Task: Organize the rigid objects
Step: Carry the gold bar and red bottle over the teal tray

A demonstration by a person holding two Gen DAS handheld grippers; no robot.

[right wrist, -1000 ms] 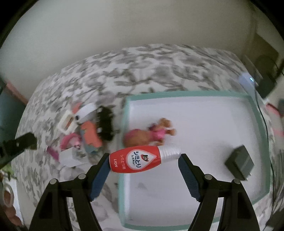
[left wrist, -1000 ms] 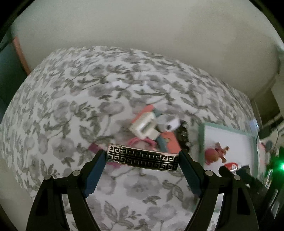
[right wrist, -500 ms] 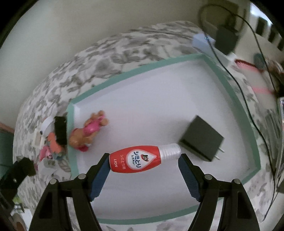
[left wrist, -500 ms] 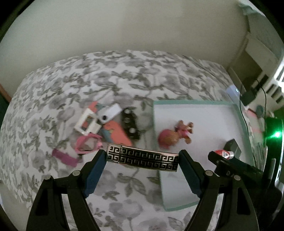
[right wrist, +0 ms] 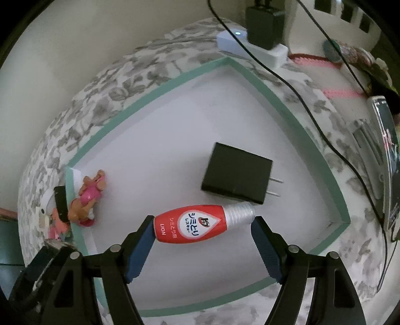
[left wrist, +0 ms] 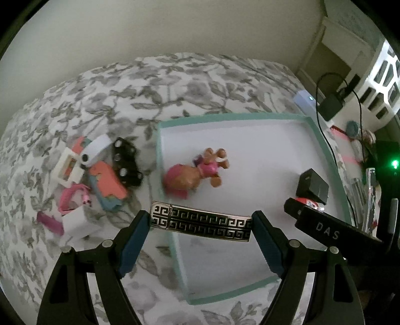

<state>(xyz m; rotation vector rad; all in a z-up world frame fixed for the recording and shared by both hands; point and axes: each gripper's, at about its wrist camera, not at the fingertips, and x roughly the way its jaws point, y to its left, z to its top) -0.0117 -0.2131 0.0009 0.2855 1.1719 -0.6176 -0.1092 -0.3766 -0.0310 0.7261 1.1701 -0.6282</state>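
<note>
Rigid objects, assorted, on a bed with a grey floral cover (left wrist: 175, 82). Item one: flat bar with a black-and-gold key pattern (left wrist: 200, 221), clamped end to end across the left claw (left wrist: 201, 226), held crosswise above the near left edge of the tray. Item two: small red bottle with white label, Japanese print and silver cap (right wrist: 200, 223), clamped lengthwise in the right claw (right wrist: 203, 231), base against the left pad, cap against the right, hanging over the tray floor. Receptacle: shallow white tray with a teal rim (right wrist: 175, 80), lying on the bed cover. Tray contents: one toy figure in brown and pink (left wrist: 195, 172), lying on its side near the left wall; one black plug adapter with two prongs (right wrist: 237, 173), lying flat toward the right half, just beyond the bottle cap in the right wrist view. Outside the tray, left of it on the cover, a loose heap: black block with round studs (left wrist: 126, 162), white frame-shaped piece (left wrist: 68, 170), coral flat piece (left wrist: 110, 182), pink ring-shaped piece (left wrist: 72, 197), white box (left wrist: 76, 222), magenta strip (left wrist: 48, 221). Beyond the far right corner: white power strip with a lit dot (right wrist: 247, 46), black plug and cable (right wrist: 265, 22) on it.
</note>
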